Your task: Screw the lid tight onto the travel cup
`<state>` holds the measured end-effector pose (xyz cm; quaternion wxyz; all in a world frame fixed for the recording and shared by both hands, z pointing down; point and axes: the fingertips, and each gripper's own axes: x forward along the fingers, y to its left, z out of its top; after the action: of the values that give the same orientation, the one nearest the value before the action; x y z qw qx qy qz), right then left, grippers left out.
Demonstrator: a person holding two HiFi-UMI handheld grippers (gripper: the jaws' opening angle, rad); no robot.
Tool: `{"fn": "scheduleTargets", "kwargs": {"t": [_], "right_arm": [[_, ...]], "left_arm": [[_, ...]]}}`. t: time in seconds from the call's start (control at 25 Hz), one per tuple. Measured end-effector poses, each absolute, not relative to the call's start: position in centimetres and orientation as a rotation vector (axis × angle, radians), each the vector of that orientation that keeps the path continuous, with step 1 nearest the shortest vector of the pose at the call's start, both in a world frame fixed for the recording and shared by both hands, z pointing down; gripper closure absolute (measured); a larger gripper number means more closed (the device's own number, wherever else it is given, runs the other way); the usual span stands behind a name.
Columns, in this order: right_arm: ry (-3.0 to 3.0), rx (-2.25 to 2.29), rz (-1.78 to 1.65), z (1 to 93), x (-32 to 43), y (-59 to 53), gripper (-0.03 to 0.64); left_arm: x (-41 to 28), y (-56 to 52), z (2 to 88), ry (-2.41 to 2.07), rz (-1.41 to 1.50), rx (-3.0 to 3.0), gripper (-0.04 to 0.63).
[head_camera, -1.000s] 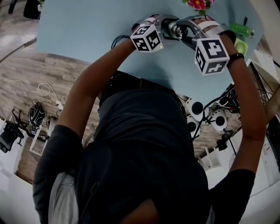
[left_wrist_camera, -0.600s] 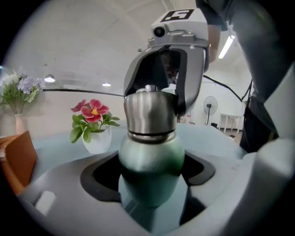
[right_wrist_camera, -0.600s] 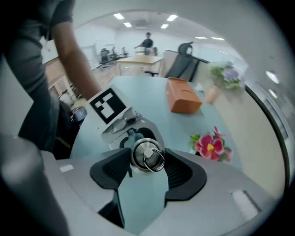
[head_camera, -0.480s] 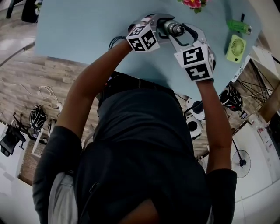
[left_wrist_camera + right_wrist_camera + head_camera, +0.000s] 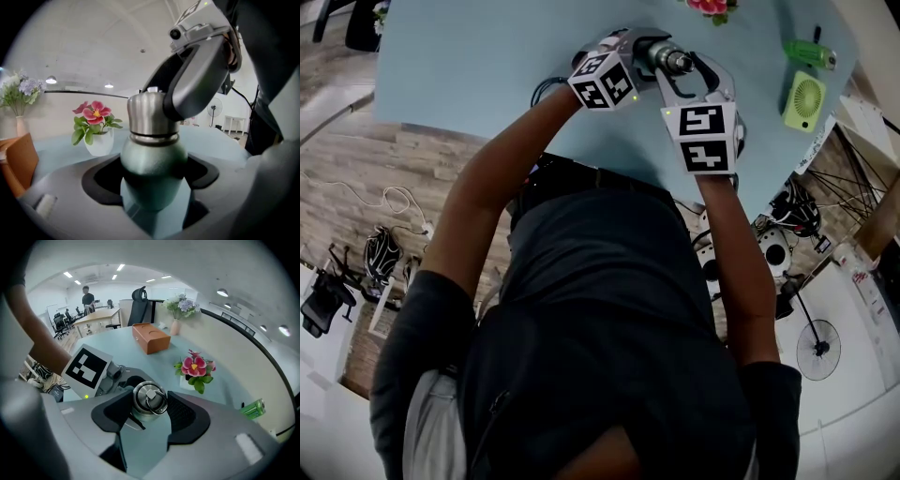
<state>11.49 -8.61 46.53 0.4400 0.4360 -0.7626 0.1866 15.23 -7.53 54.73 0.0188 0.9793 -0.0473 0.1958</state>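
The travel cup (image 5: 152,161) stood upright over the blue table (image 5: 487,56), its green body clamped from the side in the left gripper (image 5: 151,187). The right gripper (image 5: 150,406) came at it from above, nearly along the cup's long axis. Its jaws were closed against opposite sides of the steel lid (image 5: 146,397), so tightening would probably turn about that axis.

Table (image 5: 469,66): pale blue, wide
Floor (image 5: 356,178): grey wood planks
Ceiling (image 5: 140,275): white, with strip lights (image 5: 121,267)
Far left: desks (image 5: 96,315), office chairs (image 5: 61,324)
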Motion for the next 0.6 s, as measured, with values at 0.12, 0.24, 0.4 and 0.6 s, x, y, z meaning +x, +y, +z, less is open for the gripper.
{"fn": "scheduleTargets", "kwargs": {"t": [0.12, 0.24, 0.4, 0.6], "right_arm": [[-1.891, 1.06, 0.447, 46.7, 11.5, -8.6, 0.382], [-1.919, 0.895, 0.399, 47.2, 11.4, -8.0, 0.38], [-1.983, 0.443, 0.198, 46.2, 11.1, -7.2, 0.379], [-1.915, -0.019, -0.036, 46.4, 11.4, -6.9, 0.377]], "left_arm": [[15.2, -7.5, 54.8, -0.146, 0.607, 3.04, 0.167], [15.3, -7.6, 54.8, -0.142, 0.603, 3.041, 0.167], [15.4, -7.6, 54.9, -0.134, 0.599, 3.043, 0.167], [15.4, -7.5, 55.0, -0.132, 0.6, 3.043, 0.167]]}}
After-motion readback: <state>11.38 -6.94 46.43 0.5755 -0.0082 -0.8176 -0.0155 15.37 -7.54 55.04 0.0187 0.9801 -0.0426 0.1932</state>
